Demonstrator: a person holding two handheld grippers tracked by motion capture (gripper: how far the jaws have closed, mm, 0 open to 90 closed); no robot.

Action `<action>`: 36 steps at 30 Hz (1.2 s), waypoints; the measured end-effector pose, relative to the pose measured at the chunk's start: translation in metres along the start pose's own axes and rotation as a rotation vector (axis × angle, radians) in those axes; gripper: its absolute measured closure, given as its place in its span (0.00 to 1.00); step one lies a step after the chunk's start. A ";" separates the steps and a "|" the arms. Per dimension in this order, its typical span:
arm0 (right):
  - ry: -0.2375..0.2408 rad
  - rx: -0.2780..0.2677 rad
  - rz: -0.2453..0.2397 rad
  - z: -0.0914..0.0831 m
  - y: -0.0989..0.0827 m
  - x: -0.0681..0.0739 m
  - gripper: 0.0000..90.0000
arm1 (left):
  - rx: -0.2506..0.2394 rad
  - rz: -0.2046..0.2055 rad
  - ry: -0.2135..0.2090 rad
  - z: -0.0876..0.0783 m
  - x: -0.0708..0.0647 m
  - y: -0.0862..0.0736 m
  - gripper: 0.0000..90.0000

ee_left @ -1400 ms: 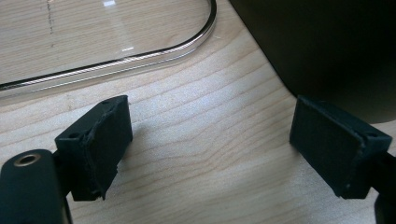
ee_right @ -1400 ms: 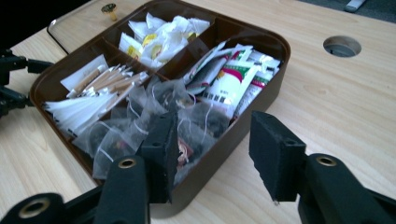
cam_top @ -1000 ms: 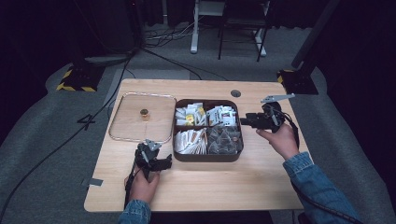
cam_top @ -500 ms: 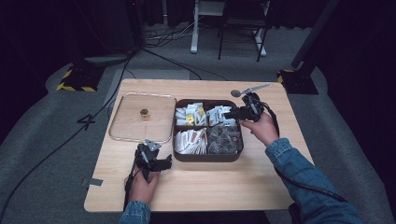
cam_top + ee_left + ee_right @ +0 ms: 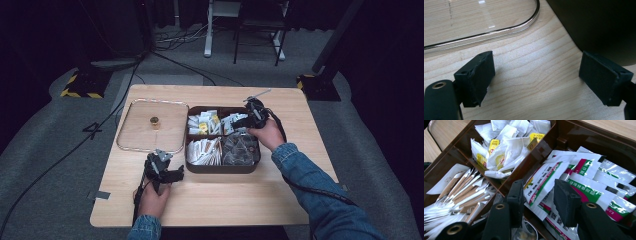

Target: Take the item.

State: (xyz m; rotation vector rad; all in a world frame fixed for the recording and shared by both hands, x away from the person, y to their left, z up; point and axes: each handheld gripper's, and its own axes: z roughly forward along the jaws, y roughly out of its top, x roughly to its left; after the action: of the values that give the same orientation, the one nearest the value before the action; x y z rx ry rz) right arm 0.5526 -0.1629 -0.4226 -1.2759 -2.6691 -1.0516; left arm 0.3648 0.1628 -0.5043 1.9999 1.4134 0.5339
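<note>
Jaws, right gripper (image 5: 537, 202): part-spread over a sachet (image 5: 544, 182), not pinching.
Jaws, left gripper (image 5: 536, 77): spread wide, empty, above tabletop (image 5: 534, 75).
Sachet: light, slick, floppy; I'd pinch its near edge.

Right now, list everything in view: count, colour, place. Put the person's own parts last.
Table: one, light wood, centre.
Compartment box: one, dark brown, four sections, mid-table.
Tea bags: a heap, white with yellow tags, far-left section.
Sachets: several, white with green and pink print, far-right section.
Paper-wrapped sticks: many, white and brown, near-left section.
Clear packets: a pile, greyish, near-right section.
Lid: one, clear with a small knob, left of the box.
Left gripper: black, open, above bare wood.
Right gripper: black, open, over the sachets.
</note>
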 end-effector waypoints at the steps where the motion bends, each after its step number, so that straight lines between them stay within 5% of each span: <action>1: 0.003 -0.006 0.002 0.001 0.002 0.002 0.70 | 0.000 -0.002 0.001 0.000 0.000 0.000 0.15; 15: 0.001 0.026 -0.013 0.021 0.007 0.013 0.71 | 0.001 -0.002 0.002 0.000 0.000 0.000 0.15; 23: 0.017 0.062 0.046 0.037 0.009 0.012 0.81 | 0.001 -0.002 0.002 0.000 0.000 0.000 0.15; 36: -0.026 0.008 0.064 0.018 0.010 0.009 0.94 | 0.001 -0.002 0.002 0.000 0.000 0.000 0.15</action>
State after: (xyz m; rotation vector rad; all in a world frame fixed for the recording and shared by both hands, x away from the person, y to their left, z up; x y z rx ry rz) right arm 0.5583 -0.1416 -0.4283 -1.3728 -2.6292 -1.0226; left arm 0.3651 0.1626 -0.5042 1.9991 1.4175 0.5346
